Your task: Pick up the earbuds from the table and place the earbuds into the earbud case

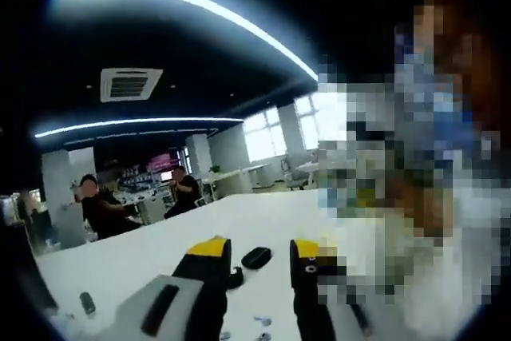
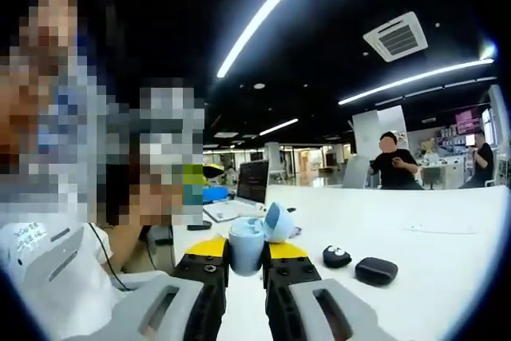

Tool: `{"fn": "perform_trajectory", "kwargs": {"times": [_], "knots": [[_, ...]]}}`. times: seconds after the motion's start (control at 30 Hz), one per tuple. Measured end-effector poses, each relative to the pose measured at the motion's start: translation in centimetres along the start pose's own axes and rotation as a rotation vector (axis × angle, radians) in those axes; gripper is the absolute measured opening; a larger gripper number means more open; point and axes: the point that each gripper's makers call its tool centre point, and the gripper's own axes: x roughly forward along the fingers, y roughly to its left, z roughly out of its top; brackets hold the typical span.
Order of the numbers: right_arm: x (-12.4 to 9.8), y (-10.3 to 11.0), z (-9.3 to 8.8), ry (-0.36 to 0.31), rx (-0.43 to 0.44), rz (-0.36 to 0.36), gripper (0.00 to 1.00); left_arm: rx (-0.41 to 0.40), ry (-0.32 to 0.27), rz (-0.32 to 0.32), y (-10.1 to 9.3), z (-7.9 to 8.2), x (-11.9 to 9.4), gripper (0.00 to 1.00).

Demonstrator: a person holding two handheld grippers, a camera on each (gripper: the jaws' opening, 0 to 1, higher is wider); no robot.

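Your left gripper (image 1: 259, 265) rises from the bottom of the left gripper view with its black, yellow-tipped jaws standing apart and nothing between them. Through the gap, on the white table (image 1: 160, 249), you see a black earbud case (image 1: 256, 258) lying closed, just beyond the jaw tips. A smaller dark piece (image 1: 235, 278) sits against the inner edge of the left jaw, nearer than the case; it is too blurred to say whether it is an earbud. A few tiny pale bits (image 1: 262, 322) lie on the table between the jaws, closer still. A short dark cylinder (image 1: 87, 303) stands well to the left of the case, near the table edge. Beyond the far end of the table two people in black (image 1: 100, 209) sit.

In the right gripper view your right gripper (image 2: 247, 257) has its jaws drawn close on a pale blue earbud case (image 2: 246, 251), which stands upright between the yellow tips with its lid (image 2: 279, 222) swung open to the right. To the right of this case, on the white table (image 2: 431, 237), lies a small black piece with two pale dots (image 2: 336, 257), and further right a closed black earbud case (image 2: 376, 271). Behind the blue case an open laptop (image 2: 243, 192) rests on the table. A person in black (image 2: 395, 165) stands far beyond.
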Motion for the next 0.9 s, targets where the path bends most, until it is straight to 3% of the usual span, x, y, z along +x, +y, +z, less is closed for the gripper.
{"fn": "perform_trajectory", "kwargs": {"times": [0.2,0.47,0.63,0.77,0.9], "knots": [[0.3,0.4,0.0,-0.002,0.005,0.009,0.15,-0.013,0.03,0.023,0.3,-3.2,0.0,0.31],[0.9,0.6,-0.3,0.012,0.004,0.02,0.15,-0.024,0.039,0.01,0.5,-3.3,0.5,0.31],[1.0,0.6,-0.7,0.02,0.008,0.018,0.15,-0.021,0.021,0.068,1.8,-3.2,0.6,0.3],[0.8,0.3,-0.8,0.025,0.012,0.007,0.15,0.055,0.13,0.087,2.6,-4.4,0.8,0.29],[0.8,0.1,-1.1,0.044,-0.008,-0.007,0.15,0.133,0.36,0.055,3.2,-6.9,1.4,0.28]]}}
